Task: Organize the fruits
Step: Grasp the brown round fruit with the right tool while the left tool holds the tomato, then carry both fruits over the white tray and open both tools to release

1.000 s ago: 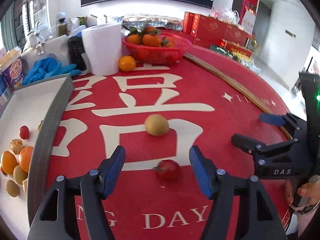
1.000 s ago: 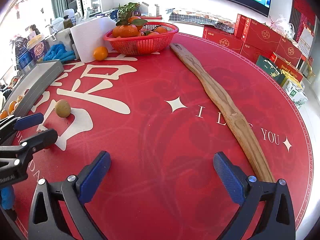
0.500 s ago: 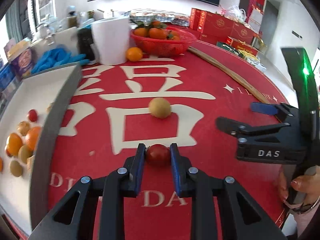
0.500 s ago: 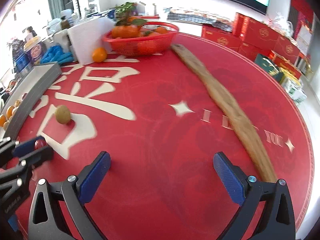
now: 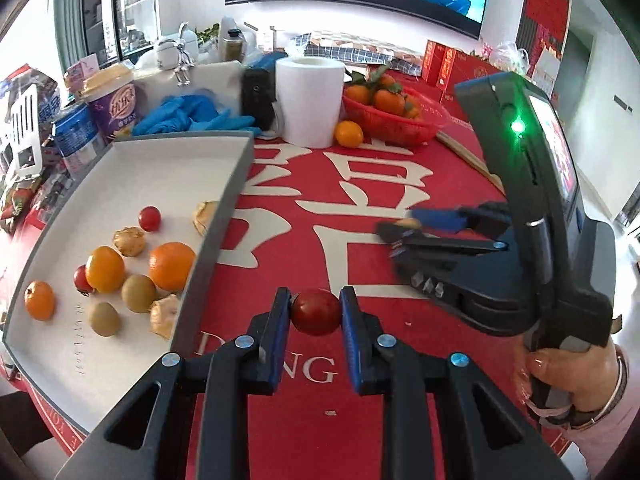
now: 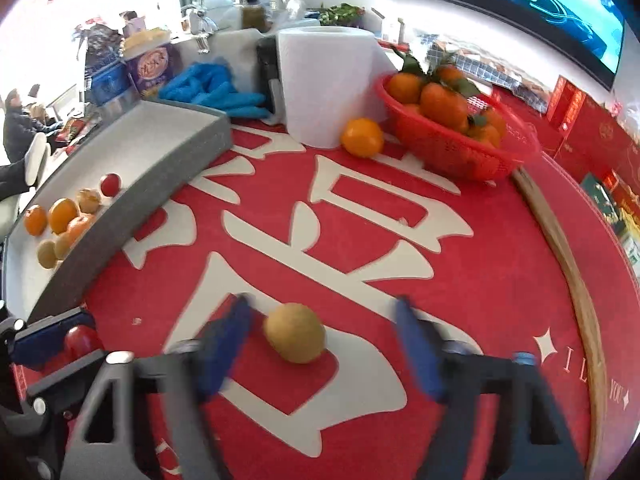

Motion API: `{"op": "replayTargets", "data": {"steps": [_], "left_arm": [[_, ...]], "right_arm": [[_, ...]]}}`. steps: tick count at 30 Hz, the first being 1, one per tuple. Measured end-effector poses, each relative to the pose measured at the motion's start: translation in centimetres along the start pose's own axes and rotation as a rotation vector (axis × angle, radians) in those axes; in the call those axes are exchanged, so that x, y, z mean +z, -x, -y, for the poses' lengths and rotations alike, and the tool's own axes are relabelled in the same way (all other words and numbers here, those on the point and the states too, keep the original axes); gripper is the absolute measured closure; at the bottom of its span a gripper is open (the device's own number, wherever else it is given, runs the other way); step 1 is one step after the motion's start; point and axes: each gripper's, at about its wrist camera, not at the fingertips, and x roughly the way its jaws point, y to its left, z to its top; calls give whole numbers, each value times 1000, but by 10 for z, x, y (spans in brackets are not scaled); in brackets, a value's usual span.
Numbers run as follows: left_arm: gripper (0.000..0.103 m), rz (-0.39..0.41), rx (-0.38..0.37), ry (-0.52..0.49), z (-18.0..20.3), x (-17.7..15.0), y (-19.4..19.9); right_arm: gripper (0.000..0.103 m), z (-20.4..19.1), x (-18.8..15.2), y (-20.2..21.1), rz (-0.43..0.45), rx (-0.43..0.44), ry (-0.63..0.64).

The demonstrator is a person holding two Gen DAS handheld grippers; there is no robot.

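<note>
Standing by the red tablecloth [image 6: 460, 320], the biggest thing you notice is the white tray [image 5: 224, 216] on the left with its grey rim, already holding a scatter of oranges, kiwis and cherry tomatoes. Next down in size is the red basket [image 6: 460, 152] of tangerines at the back, one loose orange [image 6: 362, 137] just beside it.

Then the tools. The right gripper [image 6: 320, 344] sits spread wide around the kiwi [image 6: 295, 332], which lies on the cloth between its fingers, not squeezed yet. The left gripper [image 5: 315, 316] is pinching a small red tomato [image 5: 316, 311] between its blue pads, just beside the tray's rim.

My guess: the tomato is light, smooth-skinned and squishy, so grab it across the middle with gentle pressure or it'll split or pop out. The kiwi looks firmer and fuzzier, so it should be easier to grip around its belly.
</note>
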Motion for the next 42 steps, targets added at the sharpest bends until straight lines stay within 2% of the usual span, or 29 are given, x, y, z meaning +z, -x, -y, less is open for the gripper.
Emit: {"op": "replayTargets", "data": {"steps": [3, 10, 16, 22, 30, 37, 42], "left_arm": [[76, 9, -8, 4, -3, 2, 3], [76, 35, -16, 20, -17, 6, 12], [76, 67, 16, 59, -43, 9, 25], [76, 102, 91, 141, -92, 8, 39], [76, 88, 180, 239, -150, 0, 40], [76, 57, 205, 264, -167, -6, 32], [76, 51, 210, 280, -175, -7, 29]], "right_arm": [[76, 1, 2, 5, -12, -5, -18], [76, 3, 13, 23, -9, 54, -67], [76, -15, 26, 30, -8, 120, -68], [76, -46, 42, 30, -28, 202, -46], [76, -99, 64, 26, -40, 255, 39], [76, -138, 78, 14, -69, 301, 104], [76, -148, 92, 6, -119, 379, 77]]}}
